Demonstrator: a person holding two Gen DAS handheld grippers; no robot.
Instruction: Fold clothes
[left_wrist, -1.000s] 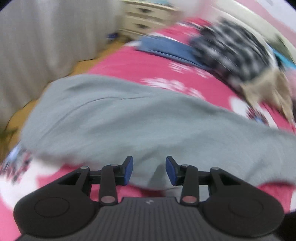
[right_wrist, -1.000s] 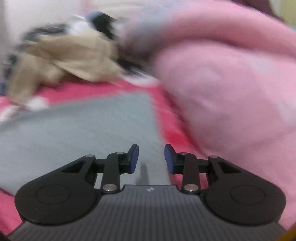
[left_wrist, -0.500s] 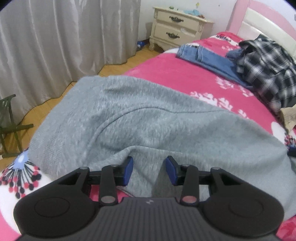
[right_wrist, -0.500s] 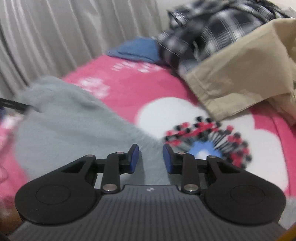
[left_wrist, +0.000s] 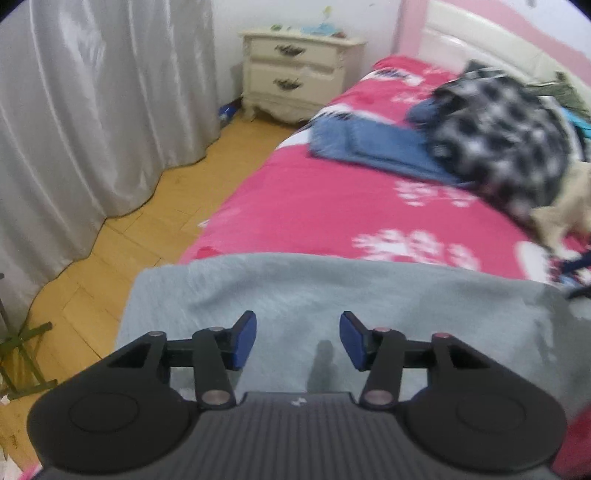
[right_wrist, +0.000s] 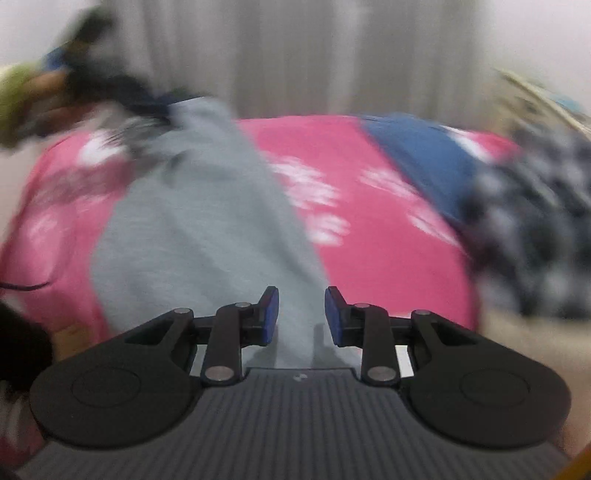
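The right gripper (right_wrist: 301, 312), jaws apart, hovers over the near end of a grey garment (right_wrist: 207, 229) on the pink floral bedspread (right_wrist: 388, 236). Blurred blue jeans (right_wrist: 424, 162) and a checked shirt (right_wrist: 535, 229) lie far right.

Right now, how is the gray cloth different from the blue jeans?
The gray cloth is plain gray and fuzzy; the jeans are blue denim. The gray cloth lies spread out right under the left tool; the jeans sit farther up the bed, partly under a checked shirt. Both rest on the pink bedspread.
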